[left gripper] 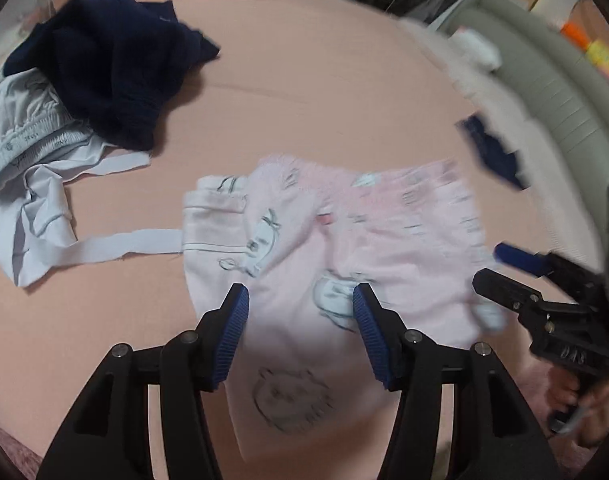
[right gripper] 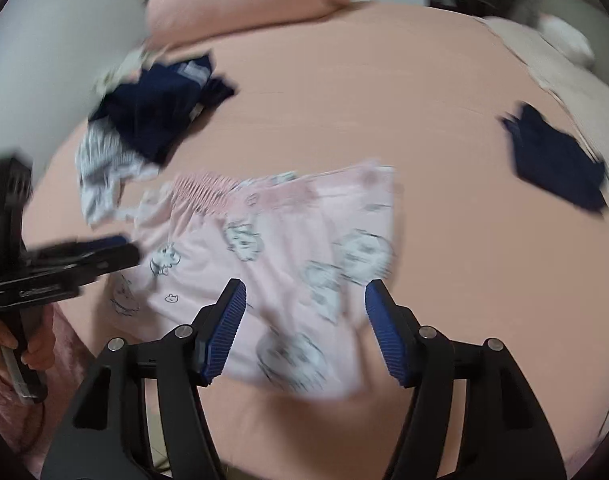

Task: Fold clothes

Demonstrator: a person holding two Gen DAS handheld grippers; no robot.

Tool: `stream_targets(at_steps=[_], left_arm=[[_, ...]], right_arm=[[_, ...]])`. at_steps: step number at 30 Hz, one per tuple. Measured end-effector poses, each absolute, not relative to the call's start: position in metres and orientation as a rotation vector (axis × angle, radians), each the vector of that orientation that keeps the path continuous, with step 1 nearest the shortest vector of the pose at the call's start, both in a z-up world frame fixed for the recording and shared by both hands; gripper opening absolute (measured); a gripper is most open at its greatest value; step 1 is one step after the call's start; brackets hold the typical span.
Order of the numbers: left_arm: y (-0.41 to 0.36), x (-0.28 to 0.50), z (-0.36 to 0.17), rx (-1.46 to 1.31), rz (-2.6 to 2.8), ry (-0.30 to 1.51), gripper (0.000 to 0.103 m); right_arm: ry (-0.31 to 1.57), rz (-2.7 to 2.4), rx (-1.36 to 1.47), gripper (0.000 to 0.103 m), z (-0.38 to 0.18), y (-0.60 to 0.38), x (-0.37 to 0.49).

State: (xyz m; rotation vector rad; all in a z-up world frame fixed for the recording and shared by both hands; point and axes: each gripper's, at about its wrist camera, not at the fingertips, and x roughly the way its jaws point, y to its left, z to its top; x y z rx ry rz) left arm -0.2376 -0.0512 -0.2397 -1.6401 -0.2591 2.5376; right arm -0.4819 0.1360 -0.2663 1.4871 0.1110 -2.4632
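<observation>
Early stage: your pale pink cartoon-print pyjama shorts lie spread on the pink bed sheet, not yet folded. A crumpled pile of a navy knit garment on a light blue-grey pyjama piece waits untouched at the far left. A small navy cloth, well apart on the right, looks folded, but blur hides detail. Your left gripper is released, jaws wide, hovering over the near part of the shorts. Your right gripper is also released, empty, over the shorts' near hem.
</observation>
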Motion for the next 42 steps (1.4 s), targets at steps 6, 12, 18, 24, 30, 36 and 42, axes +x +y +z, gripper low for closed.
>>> stream_targets(at_steps=[6,12,18,24,30,36,42], left_arm=[[-0.101,-0.221,-0.238,-1.704,2.621,-0.304,0.057],[-0.114,-0.199,-0.242,-1.529,2.356,-0.757,0.058],[-0.068,-0.214,-0.254,-1.621,2.432,-0.550,0.061],[-0.030,-0.221,-0.217,-1.557,2.464,-0.512,0.012],[0.021,-0.233,-0.142,-1.421,2.448,-0.369,0.012],[0.095,-0.275,-0.091,-1.282,2.361,-0.203,0.012],[0.193,-0.367,-0.077,-1.195,2.258,-0.091,0.012]], right_arm=[[0.006,-2.463,1.623,0.063,-0.306,0.155,-0.498],[-0.276,-2.363,1.633,0.066,-0.291,0.198,-0.484],[-0.056,-2.315,1.707,0.095,-0.328,0.158,-0.482],[-0.064,-2.316,1.607,0.015,-0.308,0.143,-0.472],[-0.161,-2.371,1.528,0.015,-0.255,0.180,-0.454],[-0.040,-2.528,1.461,0.015,-0.182,0.250,-0.430],[-0.058,-2.723,1.387,0.015,-0.131,0.329,-0.438]])
